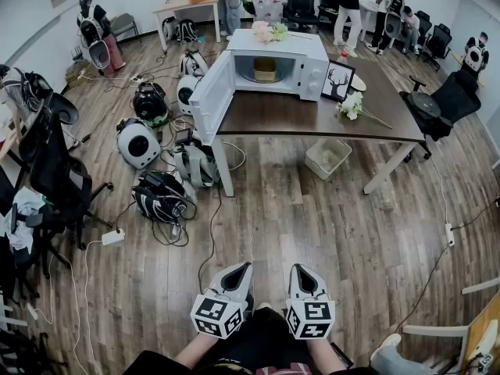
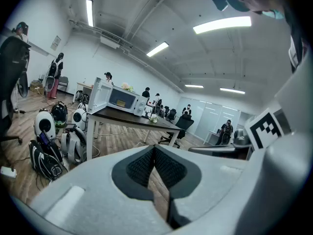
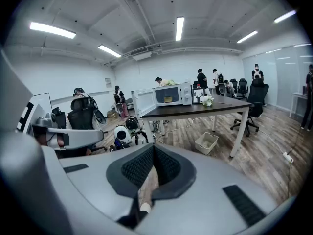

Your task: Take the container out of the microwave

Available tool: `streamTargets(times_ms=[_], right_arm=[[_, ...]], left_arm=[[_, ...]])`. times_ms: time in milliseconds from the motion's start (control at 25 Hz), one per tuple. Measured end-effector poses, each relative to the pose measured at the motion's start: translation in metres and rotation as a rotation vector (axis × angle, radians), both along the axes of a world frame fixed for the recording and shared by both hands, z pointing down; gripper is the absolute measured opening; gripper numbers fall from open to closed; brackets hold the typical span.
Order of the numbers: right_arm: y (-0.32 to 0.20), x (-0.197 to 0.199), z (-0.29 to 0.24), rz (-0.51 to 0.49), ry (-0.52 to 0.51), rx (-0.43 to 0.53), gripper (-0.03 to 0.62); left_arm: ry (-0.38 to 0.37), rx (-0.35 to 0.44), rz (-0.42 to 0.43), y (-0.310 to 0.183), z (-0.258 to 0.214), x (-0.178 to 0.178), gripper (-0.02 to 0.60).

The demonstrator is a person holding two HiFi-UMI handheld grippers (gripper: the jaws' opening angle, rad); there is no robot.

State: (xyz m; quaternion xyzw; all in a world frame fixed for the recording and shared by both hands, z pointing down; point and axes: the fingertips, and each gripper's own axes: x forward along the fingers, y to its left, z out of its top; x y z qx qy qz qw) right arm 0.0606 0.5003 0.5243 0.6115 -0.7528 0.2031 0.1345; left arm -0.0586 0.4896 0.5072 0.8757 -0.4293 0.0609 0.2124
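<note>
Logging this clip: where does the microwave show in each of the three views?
Head view: microwave at top centre, on the far left end of the table, with its door open.
Left gripper view: small, left of centre.
Right gripper view: near centre, just above the middle.
Shared landmark: the white flowers on the table near it.
</note>
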Motion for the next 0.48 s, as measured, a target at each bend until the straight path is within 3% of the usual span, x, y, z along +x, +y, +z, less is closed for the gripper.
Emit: streamTargets(times_ms=[480], right_arm=[[-0.083, -0.013, -0.020, 0.070, -0.067, 0.083, 0.009]], left_arm=[[0.046, 0.030, 0.062, -0.089, -0.010, -0.013, 0.009]])
